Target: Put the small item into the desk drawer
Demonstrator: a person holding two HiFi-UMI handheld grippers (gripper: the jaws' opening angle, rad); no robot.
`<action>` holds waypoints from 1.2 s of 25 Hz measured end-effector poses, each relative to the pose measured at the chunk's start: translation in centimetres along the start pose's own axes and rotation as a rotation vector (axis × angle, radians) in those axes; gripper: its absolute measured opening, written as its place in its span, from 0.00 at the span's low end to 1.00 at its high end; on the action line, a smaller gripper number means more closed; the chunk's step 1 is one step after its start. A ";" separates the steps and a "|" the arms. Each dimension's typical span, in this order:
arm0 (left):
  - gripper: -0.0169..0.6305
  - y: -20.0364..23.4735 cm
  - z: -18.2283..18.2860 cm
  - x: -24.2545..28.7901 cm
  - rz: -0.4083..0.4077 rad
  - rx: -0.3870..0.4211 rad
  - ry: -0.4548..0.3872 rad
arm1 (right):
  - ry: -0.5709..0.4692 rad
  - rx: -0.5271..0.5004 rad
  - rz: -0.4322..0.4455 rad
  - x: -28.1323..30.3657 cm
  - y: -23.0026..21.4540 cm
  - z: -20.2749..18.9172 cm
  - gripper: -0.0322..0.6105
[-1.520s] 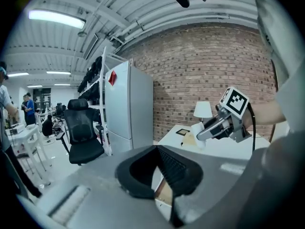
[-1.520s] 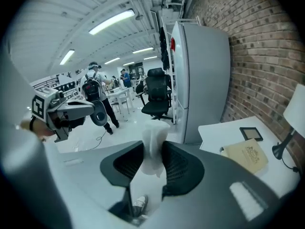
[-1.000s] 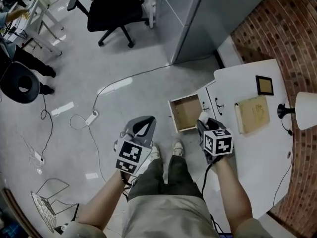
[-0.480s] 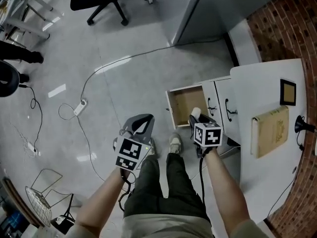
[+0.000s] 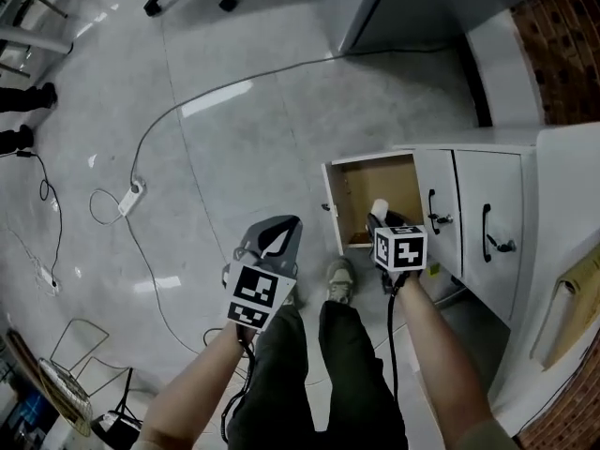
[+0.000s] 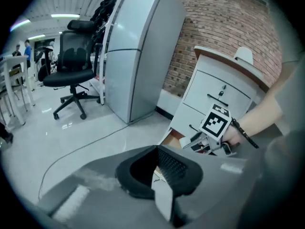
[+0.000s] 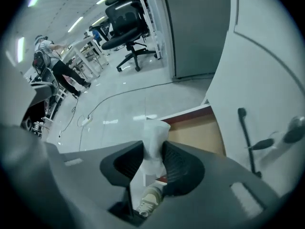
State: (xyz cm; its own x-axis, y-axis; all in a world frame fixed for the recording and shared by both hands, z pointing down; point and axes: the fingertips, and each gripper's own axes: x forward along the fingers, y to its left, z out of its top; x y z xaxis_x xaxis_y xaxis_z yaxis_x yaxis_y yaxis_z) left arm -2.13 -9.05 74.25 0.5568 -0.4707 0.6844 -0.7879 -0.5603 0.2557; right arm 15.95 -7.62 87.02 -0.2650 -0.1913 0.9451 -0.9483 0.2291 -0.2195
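The small item is a white crumpled piece. My right gripper is shut on it at the front edge of the open desk drawer, which shows a bare wooden inside. In the right gripper view the white item sticks up between the two pads of the right gripper, with the drawer just beyond. My left gripper hangs over the floor to the left of the drawer, jaws together and nothing in them. From the left gripper I see the right gripper at the drawer.
The white desk front with two dark handles stands right of the drawer. A cable and power strip lie on the grey floor. A shoe is below the drawer. An office chair and grey cabinet stand further off.
The head view has tilted down toward the desk front. My right gripper, still with the white item, has come from the desk edge to the open drawer's front. The left gripper keeps its place.
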 end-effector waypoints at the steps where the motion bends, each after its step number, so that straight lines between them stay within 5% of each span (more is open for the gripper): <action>1: 0.03 0.2 -1.3 1.0 -0.007 -0.011 0.005 | 0.010 -0.007 0.003 1.5 -0.3 -0.5 0.25; 15: 0.03 2.0 -15.5 13.6 -0.052 -0.021 0.067 | 0.122 -0.115 -0.033 19.5 -5.1 -8.6 0.26; 22: 0.03 2.1 -17.8 16.2 -0.045 -0.081 0.069 | 0.212 -0.163 -0.077 23.1 -7.9 -11.1 0.26; 29: 0.03 2.1 -17.3 15.2 -0.028 -0.113 0.067 | 0.164 -0.130 -0.099 22.0 -8.4 -11.0 0.32; 30: 0.03 2.0 -16.9 14.7 -0.023 -0.116 0.065 | 0.154 -0.130 -0.099 21.2 -8.3 -10.8 0.26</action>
State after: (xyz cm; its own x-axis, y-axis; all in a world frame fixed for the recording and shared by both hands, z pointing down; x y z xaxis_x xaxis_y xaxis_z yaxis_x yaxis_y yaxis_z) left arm 0.05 -5.59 96.39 0.5597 -0.4117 0.7192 -0.8025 -0.4857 0.3465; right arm 20.06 -3.28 111.53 -0.1326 -0.0728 0.9885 -0.9354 0.3391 -0.1005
